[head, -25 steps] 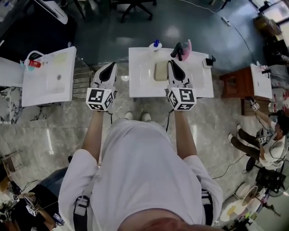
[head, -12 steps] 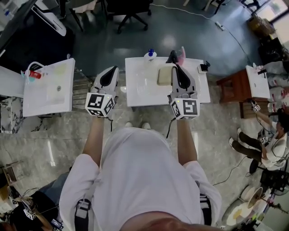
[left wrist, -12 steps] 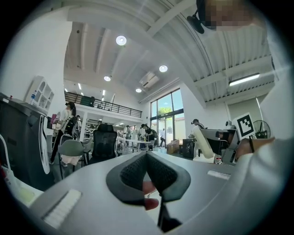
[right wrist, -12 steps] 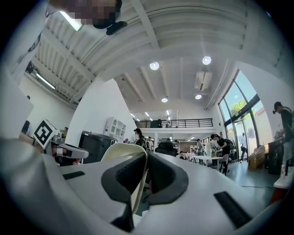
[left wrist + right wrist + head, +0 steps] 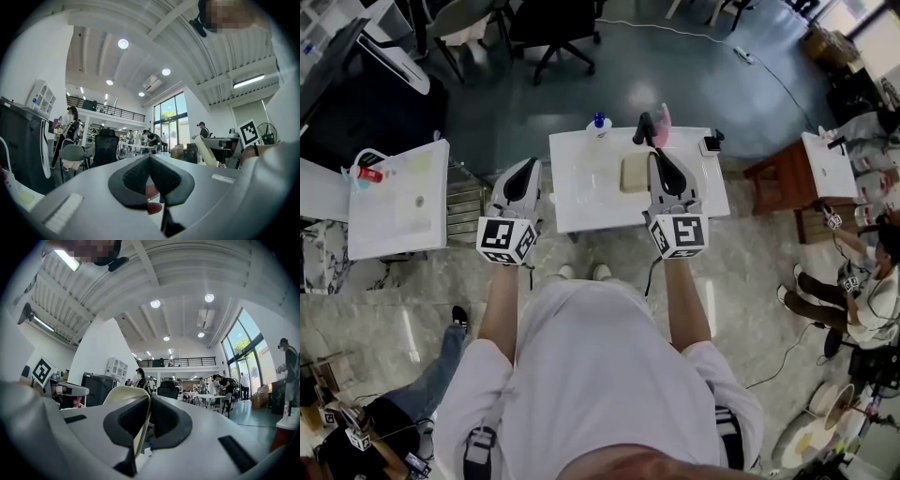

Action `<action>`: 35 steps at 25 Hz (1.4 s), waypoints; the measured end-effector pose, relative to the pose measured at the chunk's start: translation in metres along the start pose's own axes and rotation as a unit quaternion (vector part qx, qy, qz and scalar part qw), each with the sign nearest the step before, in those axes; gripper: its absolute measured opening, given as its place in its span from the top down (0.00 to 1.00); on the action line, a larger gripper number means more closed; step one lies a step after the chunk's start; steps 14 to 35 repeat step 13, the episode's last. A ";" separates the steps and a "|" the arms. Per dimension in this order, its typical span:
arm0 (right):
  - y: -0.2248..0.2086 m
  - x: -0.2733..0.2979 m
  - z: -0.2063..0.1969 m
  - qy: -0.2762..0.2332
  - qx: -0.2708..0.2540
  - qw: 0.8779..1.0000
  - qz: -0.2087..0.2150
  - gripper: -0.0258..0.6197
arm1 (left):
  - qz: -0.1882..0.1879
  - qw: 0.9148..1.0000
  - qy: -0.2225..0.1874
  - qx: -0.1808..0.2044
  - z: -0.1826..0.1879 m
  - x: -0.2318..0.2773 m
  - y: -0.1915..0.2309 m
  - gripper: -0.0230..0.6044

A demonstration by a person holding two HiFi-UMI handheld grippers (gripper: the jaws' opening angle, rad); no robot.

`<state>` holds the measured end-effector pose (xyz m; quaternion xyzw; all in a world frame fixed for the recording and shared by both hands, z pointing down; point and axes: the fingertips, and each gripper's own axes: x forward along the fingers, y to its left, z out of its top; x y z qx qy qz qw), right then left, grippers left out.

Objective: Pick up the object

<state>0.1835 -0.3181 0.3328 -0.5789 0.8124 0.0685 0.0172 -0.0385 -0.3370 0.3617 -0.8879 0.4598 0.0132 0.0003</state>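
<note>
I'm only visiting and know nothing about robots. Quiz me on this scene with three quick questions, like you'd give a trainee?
1. True or false: the left hand-held gripper holds something.
2. What does the right hand-held gripper clamp? A) a mug B) a beige flat pad C) a spoon
3. Which hand-held gripper reaches over the white table?

Key: 1 false, since its jaws are together with nothing between them; 2 B; 3 the right one.
</note>
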 end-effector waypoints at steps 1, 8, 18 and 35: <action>-0.001 -0.002 -0.001 0.001 0.001 1.000 0.000 0.92 | 0.001 1.000 0.000 -0.001 0.000 -0.001 -0.002 0.96; -0.006 -0.011 -0.004 0.004 0.004 1.000 0.006 0.92 | 0.000 1.000 -0.003 0.005 0.002 -0.003 -0.021 0.96; -0.017 -0.019 -0.009 0.005 0.012 1.000 0.008 0.92 | -0.002 1.000 -0.003 0.008 0.003 0.003 -0.035 0.96; -0.017 -0.019 -0.009 0.005 0.012 1.000 0.008 0.92 | -0.002 1.000 -0.003 0.008 0.003 0.003 -0.035 0.96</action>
